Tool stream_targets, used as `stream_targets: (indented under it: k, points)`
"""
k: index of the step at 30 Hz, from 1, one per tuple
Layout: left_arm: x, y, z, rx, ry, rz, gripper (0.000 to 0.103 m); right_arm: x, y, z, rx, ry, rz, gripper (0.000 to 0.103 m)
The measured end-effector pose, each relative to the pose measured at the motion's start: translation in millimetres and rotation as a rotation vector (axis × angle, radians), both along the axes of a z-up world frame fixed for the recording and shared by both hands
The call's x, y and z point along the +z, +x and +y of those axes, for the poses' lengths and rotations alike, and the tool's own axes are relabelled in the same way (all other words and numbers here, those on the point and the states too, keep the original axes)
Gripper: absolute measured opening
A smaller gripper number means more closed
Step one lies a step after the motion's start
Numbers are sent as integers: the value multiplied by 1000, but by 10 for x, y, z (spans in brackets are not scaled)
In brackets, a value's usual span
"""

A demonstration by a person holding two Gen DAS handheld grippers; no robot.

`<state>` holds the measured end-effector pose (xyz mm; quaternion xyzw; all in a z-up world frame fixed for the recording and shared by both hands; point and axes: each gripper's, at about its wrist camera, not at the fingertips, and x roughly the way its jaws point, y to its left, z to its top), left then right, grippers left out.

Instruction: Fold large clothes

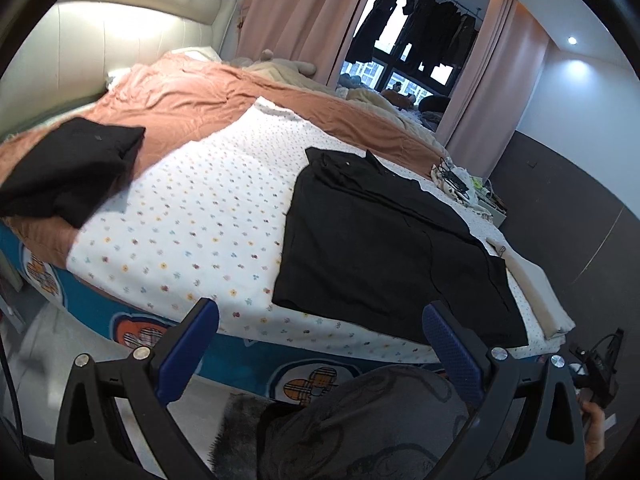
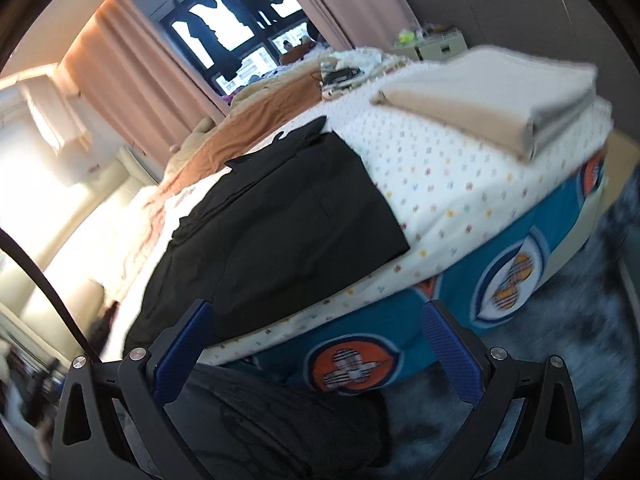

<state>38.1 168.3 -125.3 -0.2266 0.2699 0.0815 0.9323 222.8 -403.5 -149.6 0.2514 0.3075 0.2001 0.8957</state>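
Currently, the left gripper is spread wide and holds nothing, positioned in the lower frame off the near edge of the bed. The right gripper is likewise spread and empty. A black garment lies partly folded on the floral sheet at centre right. A folded black garment rests at upper left. A folded beige cloth sits at upper right of the right wrist view.
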Motion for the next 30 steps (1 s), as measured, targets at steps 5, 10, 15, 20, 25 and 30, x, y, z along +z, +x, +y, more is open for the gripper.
stream_targets:
  k: [5,10,15,20,25,30]
  points:
    - [-233,223,80,-32,-80,23,101,-308,319,-130,-1,127,81,79]
    - [-464,523,142,-54,-167,52,94,-501,609,-238,-19,228,130,67]
    - [-679,798,276,-45,-262,81,84,-612,934,-255,-39,270,159,62]
    - [-871,1037,357,-56,-314,108,83,-683,1156,-240,-57,260,180,62]
    - [-1037,1174,516,-43,-372,124,83,-676,1265,-168,-47,252,190,62]
    - [-1080,1230,603,-57,-442,113,83,-662,1196,-210,7,342,158,62]
